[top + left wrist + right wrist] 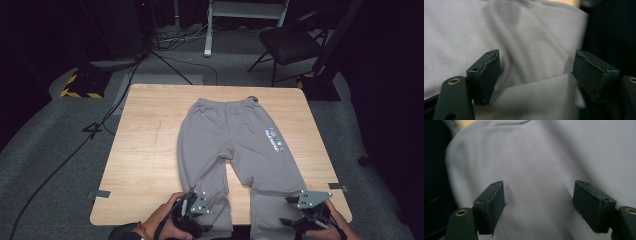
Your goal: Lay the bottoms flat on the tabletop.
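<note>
Item one: we record a pair of grey sweatpants laid flat on the wooden table, waistband at the far edge, both legs running toward the person's side. The leg ends reach the near edge of the table and hang slightly over it. A small blue and white print sits on the leg at the right of the high view, just below the hip.

Item two: we note the left claw, held in the person's left hand at the near edge, over the end of the leg on that side. In the left gripper view its jaws stand wide apart with grey cloth spread between and beyond them; a folded edge of the fabric lies low between the jaws. The pads do not press on the cloth, so we list it as open and holding nothing.

Item three: we note the right claw, in the right hand at the near edge, over the end of the other leg. In the right gripper view its jaws likewise stand wide, with smooth grey fabric behind them and no pad bearing on it.

Containers: we find none on the table; the sweatpants are the sole thing it carries.

Surroundings: a black chair and cables lie on the grey floor beyond the table.
</note>
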### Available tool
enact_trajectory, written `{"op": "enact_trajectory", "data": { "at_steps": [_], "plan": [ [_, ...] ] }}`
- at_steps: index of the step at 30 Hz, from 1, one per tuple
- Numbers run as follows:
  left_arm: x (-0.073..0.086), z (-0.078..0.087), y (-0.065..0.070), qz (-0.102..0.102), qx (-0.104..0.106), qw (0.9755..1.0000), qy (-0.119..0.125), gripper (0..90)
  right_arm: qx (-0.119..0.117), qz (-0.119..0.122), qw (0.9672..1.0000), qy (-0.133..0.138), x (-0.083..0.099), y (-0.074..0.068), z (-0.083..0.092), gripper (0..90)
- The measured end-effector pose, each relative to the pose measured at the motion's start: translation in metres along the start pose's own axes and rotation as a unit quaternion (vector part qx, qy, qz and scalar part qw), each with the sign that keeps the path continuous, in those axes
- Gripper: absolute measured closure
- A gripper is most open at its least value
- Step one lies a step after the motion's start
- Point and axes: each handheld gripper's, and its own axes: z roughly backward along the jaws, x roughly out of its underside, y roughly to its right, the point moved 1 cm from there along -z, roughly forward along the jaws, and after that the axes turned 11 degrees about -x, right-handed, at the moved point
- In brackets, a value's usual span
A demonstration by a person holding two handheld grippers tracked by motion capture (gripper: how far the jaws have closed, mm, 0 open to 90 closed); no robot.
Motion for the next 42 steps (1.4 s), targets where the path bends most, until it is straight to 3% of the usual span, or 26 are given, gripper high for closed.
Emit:
{"op": "enact_trajectory", "data": {
  "at_steps": [1,2,3,5,7,9,10,12,14,16,18,19,21,24,25,29,31,34,36,38,39,42],
  "plan": [
    [0.000,0.003,0.005,-0.006,0.028,0.9996,0.002,25.7,0.002,0.008,0.9999,-0.009,0.002,-0.005,0.001,26.4],
    [-0.002,0.006,0.007,-0.006,0.032,0.9994,0.007,27.6,-0.005,0.015,0.9997,-0.018,0.003,-0.011,0.003,28.3],
    [-0.003,0.009,0.007,0.001,0.019,0.9998,0.010,28.0,-0.011,0.017,0.9998,-0.006,0.004,-0.014,0.007,31.9],
    [-0.008,0.014,-0.002,0.028,-0.004,0.9989,0.037,24.4,0.011,0.014,0.9996,0.023,0.000,-0.013,0.014,32.8],
    [-0.015,0.015,-0.018,0.051,-0.037,0.9965,0.054,23.1,0.027,0.004,0.9986,0.045,-0.009,-0.005,0.017,33.5],
    [-0.020,0.011,-0.041,0.066,-0.061,0.9937,0.067,23.3,0.063,0.005,0.9971,0.043,-0.023,0.008,0.010,38.1],
    [-0.022,0.008,-0.054,0.081,-0.068,0.9919,0.069,23.7,0.070,0.005,0.9962,0.053,-0.028,0.013,0.007,39.9],
    [-0.027,0.002,-0.083,0.095,-0.084,0.9893,0.072,23.9,0.067,-0.001,0.9955,0.066,-0.043,0.027,0.001,41.0],
    [-0.030,-0.010,-0.110,0.113,-0.096,0.9863,0.071,26.1,0.078,0.010,0.9952,0.057,-0.061,0.043,-0.006,41.1],
    [-0.032,-0.026,-0.131,0.133,-0.094,0.9851,0.055,26.0,0.065,-0.002,0.9967,0.049,-0.076,0.063,-0.015,40.2],
    [-0.032,-0.038,-0.145,0.141,-0.092,0.9845,0.048,25.7,0.071,-0.005,0.9971,0.026,-0.084,0.084,-0.026,37.8],
    [-0.032,-0.041,-0.147,0.143,-0.090,0.9847,0.041,25.8,0.060,-0.017,0.9978,0.022,-0.084,0.094,-0.033,37.7],
    [-0.031,-0.046,-0.151,0.142,-0.094,0.9847,0.036,24.5,0.042,-0.021,0.9986,0.024,-0.083,0.100,-0.039,37.1],
    [-0.029,-0.050,-0.154,0.144,-0.097,0.9844,0.028,23.6,0.017,0.008,0.9998,0.003,-0.083,0.090,-0.044,33.2],
    [-0.028,-0.051,-0.153,0.136,-0.102,0.9851,0.026,22.3,0.006,0.022,0.9997,0.000,-0.082,0.082,-0.044,32.9],
    [-0.027,-0.052,-0.149,0.138,-0.108,0.9840,0.033,19.3,-0.023,0.052,0.9983,-0.011,-0.077,0.045,-0.050,30.9],
    [-0.027,-0.052,-0.147,0.136,-0.104,0.9846,0.034,19.0,-0.024,0.074,0.9969,-0.014,-0.076,0.029,-0.051,30.8],
    [-0.026,-0.050,-0.147,0.137,-0.104,0.9846,0.033,18.0,-0.041,0.079,0.9959,-0.015,-0.068,0.010,-0.051,27.6],
    [-0.024,-0.047,-0.147,0.144,-0.102,0.9839,0.030,18.4,-0.036,0.093,0.9948,-0.020,-0.065,0.001,-0.047,26.8],
    [-0.020,-0.040,-0.146,0.151,-0.090,0.9835,0.042,18.6,-0.038,0.076,0.9963,0.012,-0.062,0.002,-0.035,29.3],
    [-0.017,-0.036,-0.144,0.152,-0.095,0.9829,0.044,18.6,-0.024,0.062,0.9976,0.021,-0.060,0.005,-0.028,28.6],
    [-0.008,-0.032,-0.132,0.140,-0.092,0.9853,0.035,18.9,0.008,0.030,0.9991,0.028,-0.041,0.011,-0.016,28.0]
  ]
}}
